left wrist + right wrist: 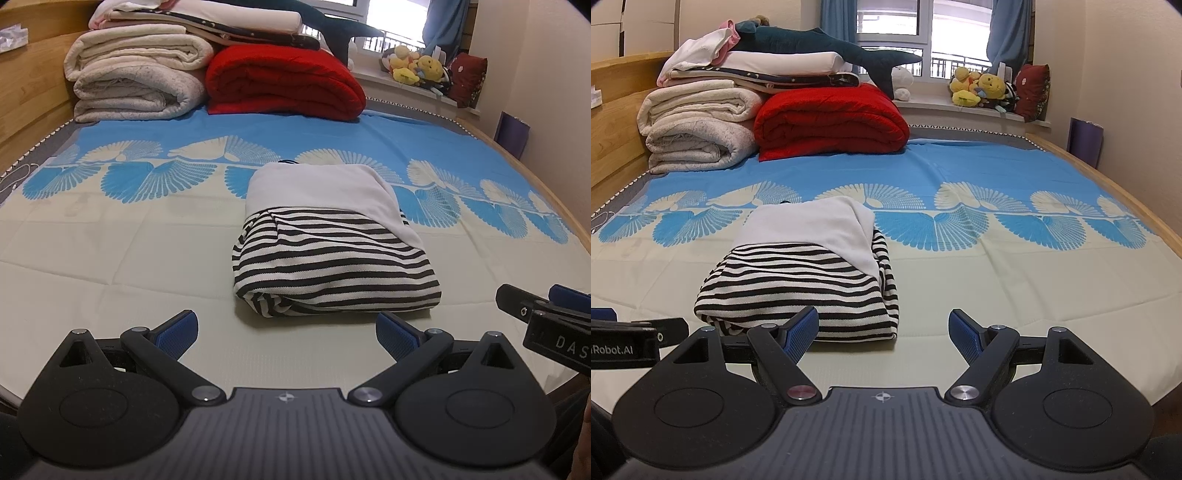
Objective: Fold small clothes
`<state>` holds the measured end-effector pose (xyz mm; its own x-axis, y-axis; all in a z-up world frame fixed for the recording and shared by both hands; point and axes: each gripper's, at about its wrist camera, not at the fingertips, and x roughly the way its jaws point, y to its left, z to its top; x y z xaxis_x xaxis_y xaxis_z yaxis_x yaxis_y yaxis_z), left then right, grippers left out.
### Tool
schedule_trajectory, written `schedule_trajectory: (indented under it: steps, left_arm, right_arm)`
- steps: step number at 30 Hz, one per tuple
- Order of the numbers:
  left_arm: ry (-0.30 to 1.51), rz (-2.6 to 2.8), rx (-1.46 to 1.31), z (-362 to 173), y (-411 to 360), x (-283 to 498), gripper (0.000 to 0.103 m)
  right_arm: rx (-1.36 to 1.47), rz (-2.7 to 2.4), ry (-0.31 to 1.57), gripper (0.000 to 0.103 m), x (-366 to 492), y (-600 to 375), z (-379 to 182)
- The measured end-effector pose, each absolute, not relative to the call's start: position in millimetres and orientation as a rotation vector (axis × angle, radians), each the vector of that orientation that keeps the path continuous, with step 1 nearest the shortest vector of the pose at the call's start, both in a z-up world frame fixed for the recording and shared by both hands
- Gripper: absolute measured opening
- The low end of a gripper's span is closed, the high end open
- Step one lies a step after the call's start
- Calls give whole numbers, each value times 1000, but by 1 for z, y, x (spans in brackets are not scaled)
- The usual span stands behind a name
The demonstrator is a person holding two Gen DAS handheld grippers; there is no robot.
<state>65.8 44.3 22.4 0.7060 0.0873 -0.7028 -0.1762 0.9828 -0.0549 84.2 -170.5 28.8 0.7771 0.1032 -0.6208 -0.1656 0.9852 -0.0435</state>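
A folded garment (332,258), black-and-white striped with a plain white part on its far half, lies in a compact bundle on the bed sheet. It also shows in the right wrist view (798,273). My left gripper (286,330) is open and empty, just in front of the bundle's near edge. My right gripper (882,330) is open and empty, in front of the bundle's right corner, its left fingertip (803,328) overlapping the striped edge in view. The right gripper shows at the right edge of the left wrist view (546,314).
Folded cream quilts (136,74) and a red quilt (284,81) are stacked at the head of the bed. A plush shark (827,48) lies on top. Stuffed toys (982,88) sit on the windowsill. The wooden bed frame (1108,184) runs along the right.
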Motion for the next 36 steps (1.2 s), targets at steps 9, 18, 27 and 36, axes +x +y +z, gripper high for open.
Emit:
schedule_trajectory:
  steps: [9, 18, 27, 36]
  left_arm:
    - [773, 145, -124, 22, 45, 66, 102]
    - [772, 144, -123, 21, 44, 66, 102]
    - [771, 140, -120, 22, 43, 66, 102]
    - [768, 136, -119, 23, 42, 66, 102]
  right_arm:
    - [-106, 153, 669, 79, 83, -170, 28]
    - [-103, 152, 670, 79, 83, -170, 28]
    - [-105, 154, 670, 79, 84, -170, 28]
    - [-106, 154, 671, 79, 84, -170, 28]
